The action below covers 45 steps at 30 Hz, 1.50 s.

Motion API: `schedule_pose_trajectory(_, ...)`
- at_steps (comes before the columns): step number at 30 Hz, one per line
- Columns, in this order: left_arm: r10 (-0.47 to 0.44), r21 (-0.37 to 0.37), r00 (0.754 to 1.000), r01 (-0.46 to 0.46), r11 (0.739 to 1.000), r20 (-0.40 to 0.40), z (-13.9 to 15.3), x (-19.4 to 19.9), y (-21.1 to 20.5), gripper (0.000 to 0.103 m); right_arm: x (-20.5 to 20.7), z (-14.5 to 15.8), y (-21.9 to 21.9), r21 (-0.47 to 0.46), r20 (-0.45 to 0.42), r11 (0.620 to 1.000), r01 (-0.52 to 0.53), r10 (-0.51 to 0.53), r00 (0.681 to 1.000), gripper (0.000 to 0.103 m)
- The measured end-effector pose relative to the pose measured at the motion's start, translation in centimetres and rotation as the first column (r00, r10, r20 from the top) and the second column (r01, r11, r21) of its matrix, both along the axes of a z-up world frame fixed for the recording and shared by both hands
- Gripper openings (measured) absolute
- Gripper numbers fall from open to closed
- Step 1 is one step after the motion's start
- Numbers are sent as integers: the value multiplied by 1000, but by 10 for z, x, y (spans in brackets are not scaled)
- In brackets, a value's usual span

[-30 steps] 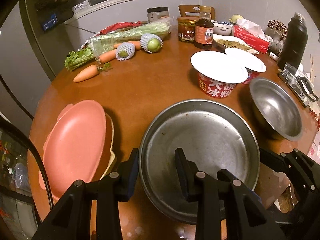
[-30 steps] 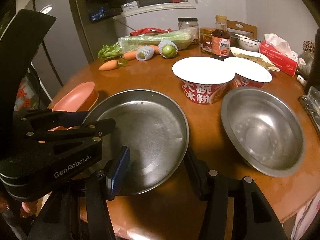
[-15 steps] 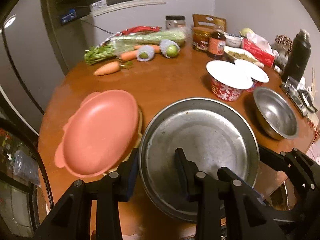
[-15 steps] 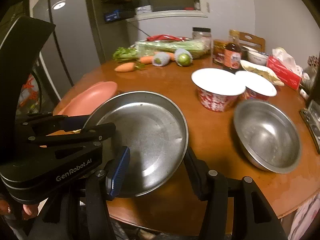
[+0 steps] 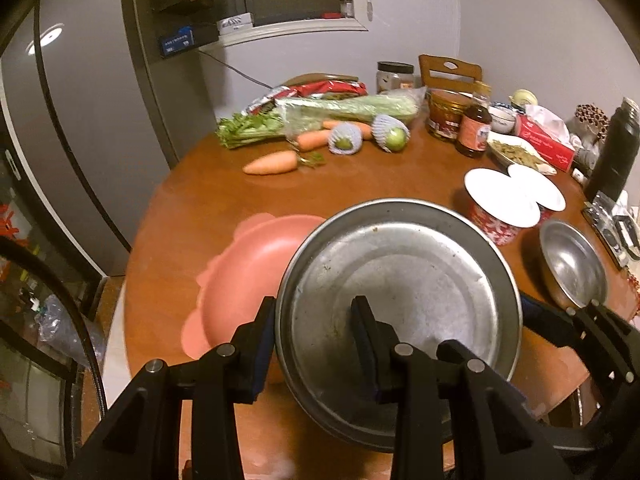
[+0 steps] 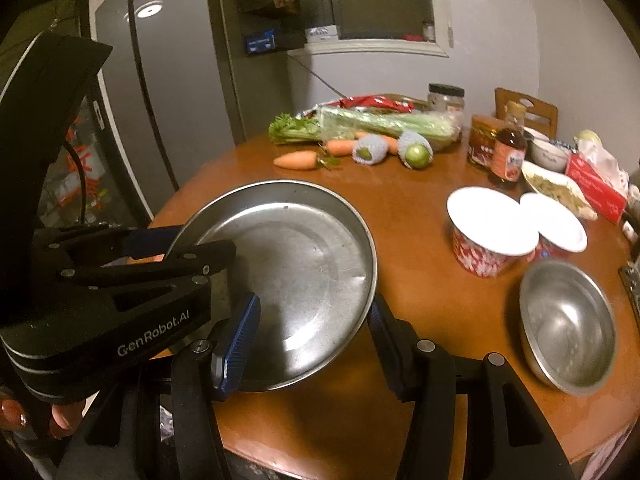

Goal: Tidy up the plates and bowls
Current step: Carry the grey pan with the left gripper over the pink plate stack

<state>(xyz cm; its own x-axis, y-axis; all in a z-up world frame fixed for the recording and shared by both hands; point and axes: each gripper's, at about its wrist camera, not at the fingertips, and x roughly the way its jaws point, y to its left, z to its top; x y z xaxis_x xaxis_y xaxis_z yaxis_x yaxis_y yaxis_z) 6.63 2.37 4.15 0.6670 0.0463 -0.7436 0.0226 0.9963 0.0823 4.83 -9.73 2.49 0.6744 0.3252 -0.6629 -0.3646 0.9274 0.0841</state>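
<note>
pink plate [image 5: 240, 280] partly hidden behind steel pan [image 5: 400, 280], possibly stacked, jar labels unreadable

Dim, warm indoor light; glare gleams on the round steel pan [image 6: 296, 280] between the jaws; fisheye edges bend darkly.

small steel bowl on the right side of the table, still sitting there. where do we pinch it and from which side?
Take the small steel bowl by its thin rim, one finger inside and one outside the wall. Come from the near table edge, angled downward: it sits upright and open, that side is clear, while the noodle cups crowd its far side. Both grippers look busy on the big steel pan, so free the right gripper first.
</note>
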Motion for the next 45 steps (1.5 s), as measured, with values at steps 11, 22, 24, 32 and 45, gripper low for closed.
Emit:
schedule_pose_trajectory(11, 57, 7, 997, -58, 998, 44, 20, 15, 38, 37, 28, 20, 37, 2, 45, 997, -72, 71, 996, 57)
schedule_pose_trajectory(22, 123, -7, 992, -123, 992, 36, 9, 36, 70, 37, 59, 14, 73, -11, 57, 989, -145, 145, 988, 57)
schedule_pose_trajectory(24, 128, -11, 991, -128, 992, 25, 3, 39, 73, 37, 63, 9, 78, -16, 55, 988, -154, 155, 986, 57)
schedule_pose_trajectory(32, 119, -20, 993, -119, 993, -18, -21, 48, 78, 37, 78, -17, 83, -26, 1, 987, -159, 159, 987, 57)
schedule_pose_trajectory(45, 95, -48, 995, -97, 994, -41, -37, 46, 73, 37, 74, -31, 76, -57, -13, 986, -154, 154, 988, 57)
